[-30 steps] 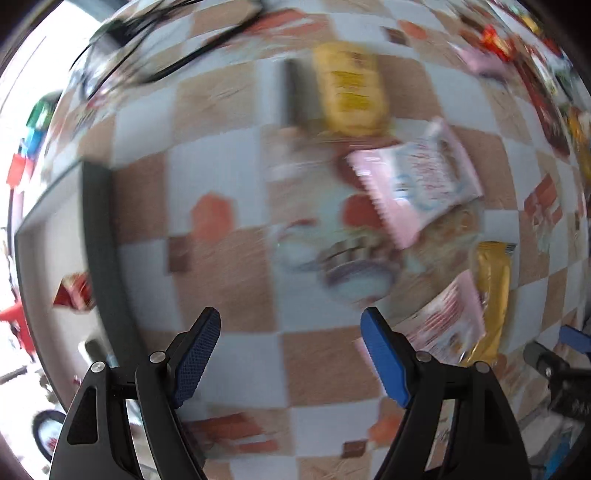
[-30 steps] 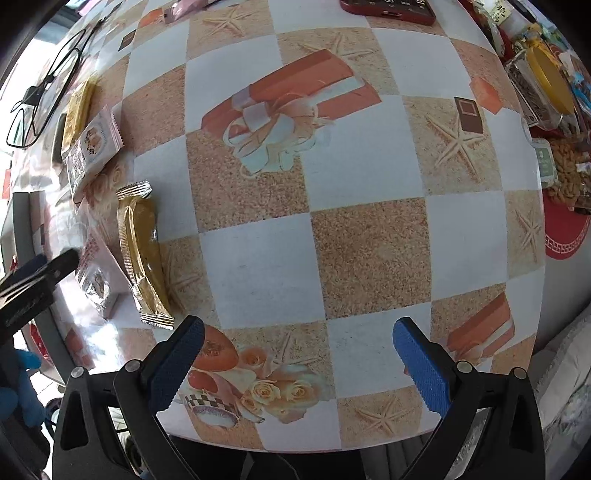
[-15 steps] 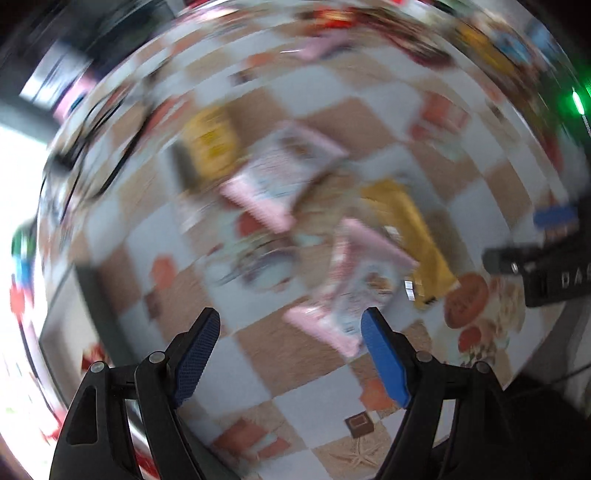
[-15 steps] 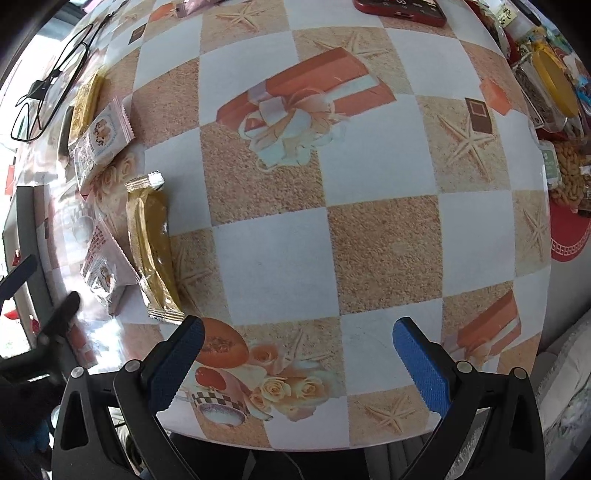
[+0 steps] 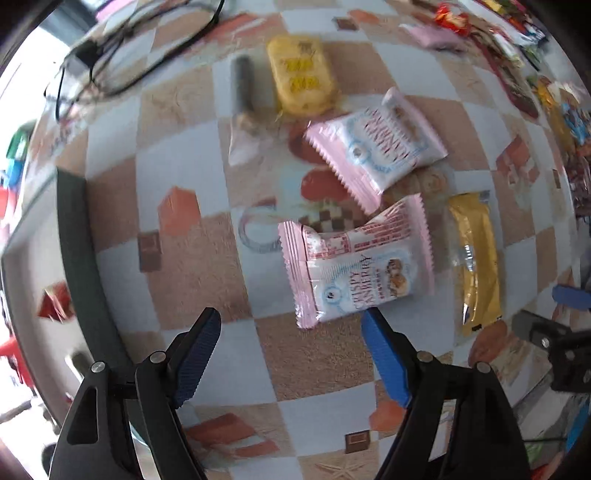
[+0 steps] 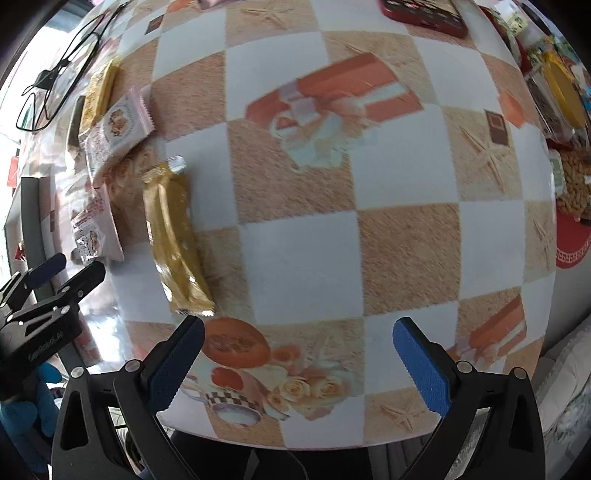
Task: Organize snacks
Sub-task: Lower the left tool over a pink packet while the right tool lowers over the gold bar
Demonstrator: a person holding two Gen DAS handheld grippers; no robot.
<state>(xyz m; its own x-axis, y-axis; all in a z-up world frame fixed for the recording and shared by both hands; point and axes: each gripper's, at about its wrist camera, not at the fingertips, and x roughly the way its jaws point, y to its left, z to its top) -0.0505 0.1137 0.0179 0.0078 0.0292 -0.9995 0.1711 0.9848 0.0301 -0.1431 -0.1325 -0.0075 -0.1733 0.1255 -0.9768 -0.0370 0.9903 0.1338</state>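
Left claw (image 5: 288, 325) open above pink snack packet (image 5: 354, 266), right claw (image 6: 297, 334) open, far snacks (image 5: 517, 55) blurred

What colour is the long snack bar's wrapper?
Golden yellow; the bar shows best in the right wrist view.

Home dining table: patterned oilcloth (image 6: 306, 258), snack jars (image 6: 561, 92), phone (image 6: 424, 14).

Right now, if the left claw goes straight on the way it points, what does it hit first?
Probably bare tablecloth: the open left claw points down at it. The nearer pink snack packet lies just beyond its right fingertip; depth unclear.
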